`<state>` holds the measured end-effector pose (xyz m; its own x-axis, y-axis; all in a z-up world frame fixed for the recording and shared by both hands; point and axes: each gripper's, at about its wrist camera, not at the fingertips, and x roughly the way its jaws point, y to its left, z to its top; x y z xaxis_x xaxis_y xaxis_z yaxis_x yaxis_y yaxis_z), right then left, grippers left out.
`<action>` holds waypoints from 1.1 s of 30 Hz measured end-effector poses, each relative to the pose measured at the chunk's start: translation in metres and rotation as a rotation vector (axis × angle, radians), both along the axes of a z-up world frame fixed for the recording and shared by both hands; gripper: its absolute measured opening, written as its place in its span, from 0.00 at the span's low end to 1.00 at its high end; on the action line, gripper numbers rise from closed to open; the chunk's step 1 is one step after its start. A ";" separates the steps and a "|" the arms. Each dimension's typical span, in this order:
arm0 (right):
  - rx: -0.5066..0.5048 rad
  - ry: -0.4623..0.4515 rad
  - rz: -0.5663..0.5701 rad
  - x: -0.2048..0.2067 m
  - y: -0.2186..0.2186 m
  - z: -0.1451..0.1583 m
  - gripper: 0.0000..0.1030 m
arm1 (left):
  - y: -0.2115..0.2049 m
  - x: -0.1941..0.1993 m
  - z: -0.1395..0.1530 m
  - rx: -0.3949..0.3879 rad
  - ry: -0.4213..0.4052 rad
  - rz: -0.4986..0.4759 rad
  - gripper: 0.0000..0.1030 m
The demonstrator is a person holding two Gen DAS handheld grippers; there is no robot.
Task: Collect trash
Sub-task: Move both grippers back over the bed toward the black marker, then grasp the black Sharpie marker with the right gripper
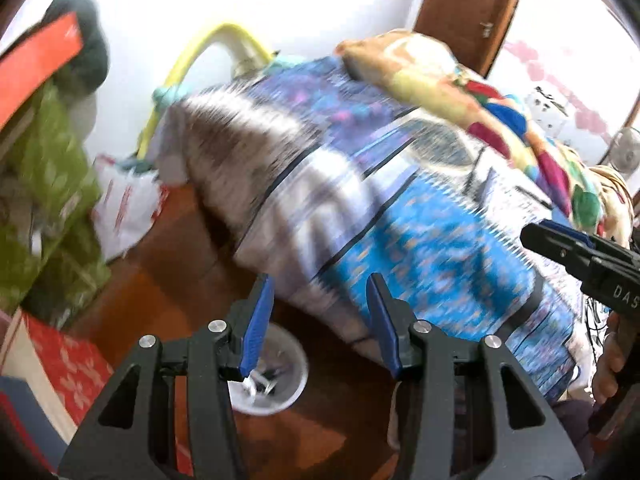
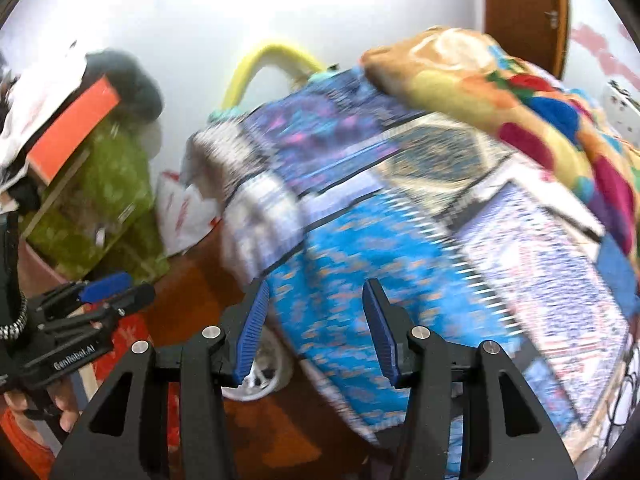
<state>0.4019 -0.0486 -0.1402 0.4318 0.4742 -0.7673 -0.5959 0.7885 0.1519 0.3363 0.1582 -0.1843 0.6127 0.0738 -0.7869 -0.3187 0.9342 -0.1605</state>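
Left wrist alone shows bin [image 1: 276, 376] contents.

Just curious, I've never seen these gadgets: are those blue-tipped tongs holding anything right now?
Nothing is held. The left tongs and the right tongs both stand open, with only the bed's patterned cover behind them.

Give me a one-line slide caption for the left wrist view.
Open left gripper held above a round white waste bin on the wooden floor, beside a bed's blue patterned quilt.
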 end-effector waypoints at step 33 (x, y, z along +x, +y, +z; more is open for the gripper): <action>-0.234 -0.009 -0.026 0.242 -0.170 -0.080 0.45 | -0.231 0.276 -0.037 0.009 0.010 -0.383 0.55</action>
